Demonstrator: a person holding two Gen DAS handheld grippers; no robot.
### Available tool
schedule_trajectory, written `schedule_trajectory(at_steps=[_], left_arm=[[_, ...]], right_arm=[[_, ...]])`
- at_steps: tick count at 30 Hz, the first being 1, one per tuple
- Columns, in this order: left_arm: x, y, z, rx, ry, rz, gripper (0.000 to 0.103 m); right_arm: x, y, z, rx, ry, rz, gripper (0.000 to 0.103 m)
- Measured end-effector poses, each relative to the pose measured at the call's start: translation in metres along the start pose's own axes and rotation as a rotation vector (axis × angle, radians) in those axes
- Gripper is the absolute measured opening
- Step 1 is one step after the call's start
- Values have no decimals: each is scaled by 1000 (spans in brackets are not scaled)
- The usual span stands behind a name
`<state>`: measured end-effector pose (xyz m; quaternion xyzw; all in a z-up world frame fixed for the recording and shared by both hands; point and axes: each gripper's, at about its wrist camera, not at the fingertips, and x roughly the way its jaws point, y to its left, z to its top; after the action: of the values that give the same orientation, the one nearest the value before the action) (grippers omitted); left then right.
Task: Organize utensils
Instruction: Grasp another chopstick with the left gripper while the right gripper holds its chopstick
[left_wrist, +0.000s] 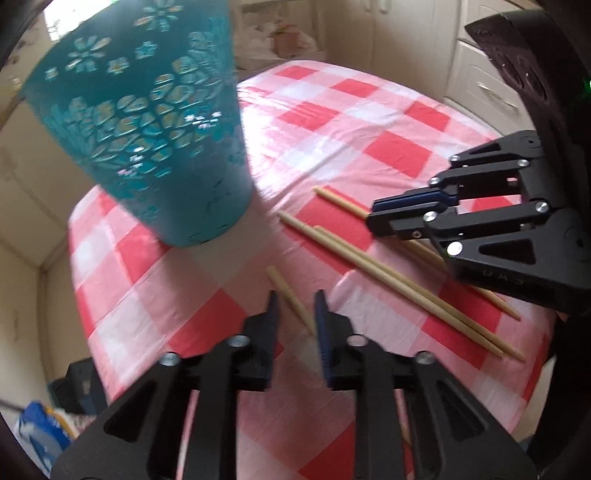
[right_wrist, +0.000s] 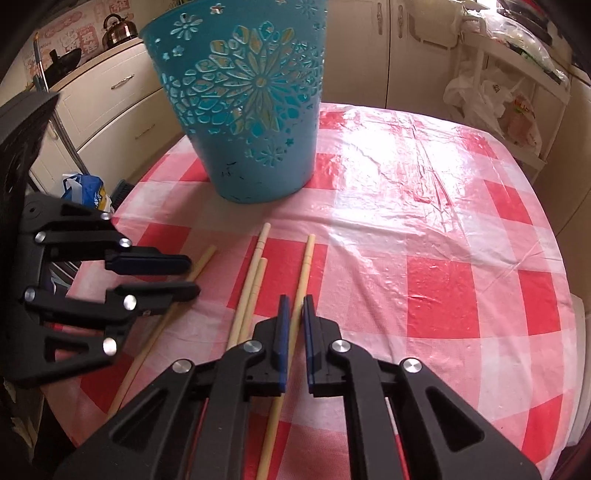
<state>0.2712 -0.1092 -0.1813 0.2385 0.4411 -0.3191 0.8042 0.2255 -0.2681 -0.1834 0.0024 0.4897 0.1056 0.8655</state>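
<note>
One chopstick (right_wrist: 300, 280) is seen between the parted right gripper (right_wrist: 294, 301) fingers, unclamped. Another chopstick (left_wrist: 286, 291) is straddled by the open left gripper (left_wrist: 295, 301).

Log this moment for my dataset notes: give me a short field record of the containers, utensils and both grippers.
container: teal cut-out bucket, upright on the checked tablecloth
utensils: four wooden chopsticks, all lying on the cloth, none seen in the bucket
left gripper: open, straddling the leftmost chopstick
right gripper: open, straddling the rightmost chopstick
middle pair: side by side, untouched
grasp: neither gripper closed yet
</note>
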Motion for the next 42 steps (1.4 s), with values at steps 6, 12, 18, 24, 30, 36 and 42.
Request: schedule_trajectory(at_steps=[6, 12, 18, 24, 30, 36, 42], left_arm=[[-1, 0, -3, -130, 14, 73, 36], [-3, -4, -9, -252, -7, 121, 31], [-5, -4, -17, -355, -27, 180, 49], [-6, -5, -22, -406, -46, 209, 55], [-9, -19, -21, -373, -77, 177, 8], [-15, -34, -20, -355, -105, 173, 5], [-33, -40, -20, -346, -151, 187, 5]], right_arm=[[0, 13, 0, -85, 13, -70, 7], [-6, 4, -6, -44, 15, -56, 6], [-7, 7, -12, -80, 5, -106, 6], [-8, 8, -14, -80, -7, -110, 6], [-10, 5, -18, -37, -22, -79, 6], [-18, -10, -24, 88, -33, 44, 6], [-34, -20, -29, 186, -77, 146, 6]])
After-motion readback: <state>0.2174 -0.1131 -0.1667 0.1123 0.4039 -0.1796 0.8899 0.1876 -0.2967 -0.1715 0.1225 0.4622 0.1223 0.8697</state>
